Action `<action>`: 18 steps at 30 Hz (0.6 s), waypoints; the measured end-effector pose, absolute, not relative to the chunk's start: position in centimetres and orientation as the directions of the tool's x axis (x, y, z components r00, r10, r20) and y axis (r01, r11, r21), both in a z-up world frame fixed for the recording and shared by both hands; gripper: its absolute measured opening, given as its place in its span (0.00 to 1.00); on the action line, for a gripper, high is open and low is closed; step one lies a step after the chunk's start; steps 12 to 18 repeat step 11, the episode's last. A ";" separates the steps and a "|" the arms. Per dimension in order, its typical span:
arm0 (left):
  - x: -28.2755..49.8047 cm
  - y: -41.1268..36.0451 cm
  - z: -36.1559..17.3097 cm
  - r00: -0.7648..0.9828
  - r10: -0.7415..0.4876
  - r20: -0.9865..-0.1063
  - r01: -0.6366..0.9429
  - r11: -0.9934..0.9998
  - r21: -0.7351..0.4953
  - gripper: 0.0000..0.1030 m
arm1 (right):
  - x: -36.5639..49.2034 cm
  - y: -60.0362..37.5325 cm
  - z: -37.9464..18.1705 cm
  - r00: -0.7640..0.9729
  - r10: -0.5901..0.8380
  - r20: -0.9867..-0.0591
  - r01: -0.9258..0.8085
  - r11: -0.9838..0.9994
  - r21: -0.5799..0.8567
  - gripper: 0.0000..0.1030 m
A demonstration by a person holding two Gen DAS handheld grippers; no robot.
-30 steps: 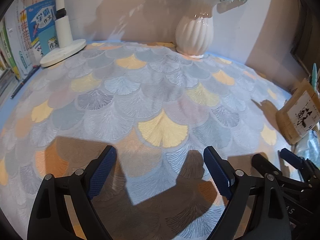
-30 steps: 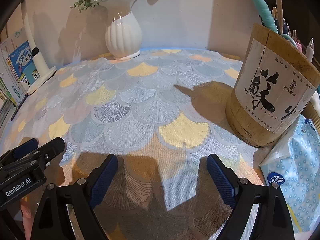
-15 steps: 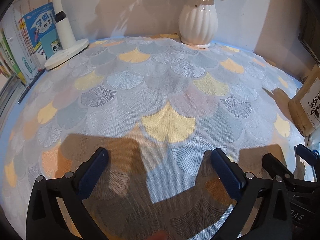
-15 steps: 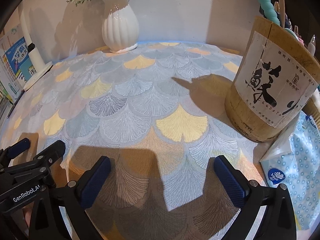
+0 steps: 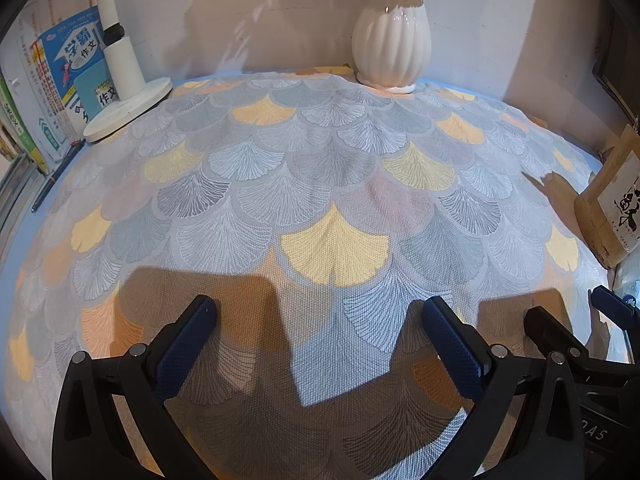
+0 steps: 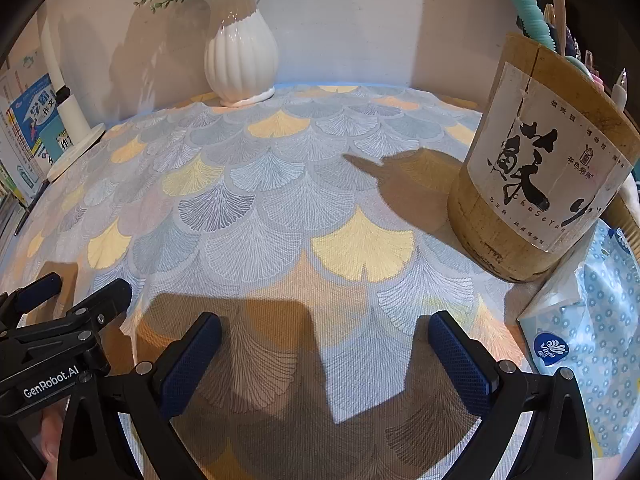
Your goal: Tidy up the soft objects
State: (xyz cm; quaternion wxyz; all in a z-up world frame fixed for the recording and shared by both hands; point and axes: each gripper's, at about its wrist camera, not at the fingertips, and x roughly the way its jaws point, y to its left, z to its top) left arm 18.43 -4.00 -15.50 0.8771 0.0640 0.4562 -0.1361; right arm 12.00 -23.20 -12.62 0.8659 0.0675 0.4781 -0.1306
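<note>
A: While both tongs hang over the desk (image 5: 48,216), note their state. Left tongs (image 5: 316,330)?

B: Spread wide, nothing between the pads, pointing steeply down at the cloth (image 5: 332,184). Right tongs (image 6: 324,346) the same: spread, empty, just beside the left pair.

A: Where does the soft thing lie?

B: The ginkgo-fan cloth is spread flat across nearly the whole desk, directly under both tongs. A white vase (image 5: 391,46) stands at its far edge; whether it sits on the cloth I cannot tell. The lamp base (image 5: 128,109) is at the far left, the bamboo pen holder (image 6: 536,184) at the right, with a tissue pack (image 6: 592,344) beside it.

A: Handling?

B: Judging by the weave: light, limp, a coarse surface, so the pads should bite well. It will sag and drag rather than lift as a sheet.

A: Where to take hold?

B: Probably the near edge, one pair toward each corner. That edge is out of view. Pulling risks tipping the vase.
</note>
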 end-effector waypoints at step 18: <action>18.3 -4.0 -15.5 0.550 -0.187 -0.814 0.301 0.954 -0.015 1.00 | 12.0 -23.2 -12.6 0.509 -0.162 -0.846 0.291 0.957 -0.009 1.00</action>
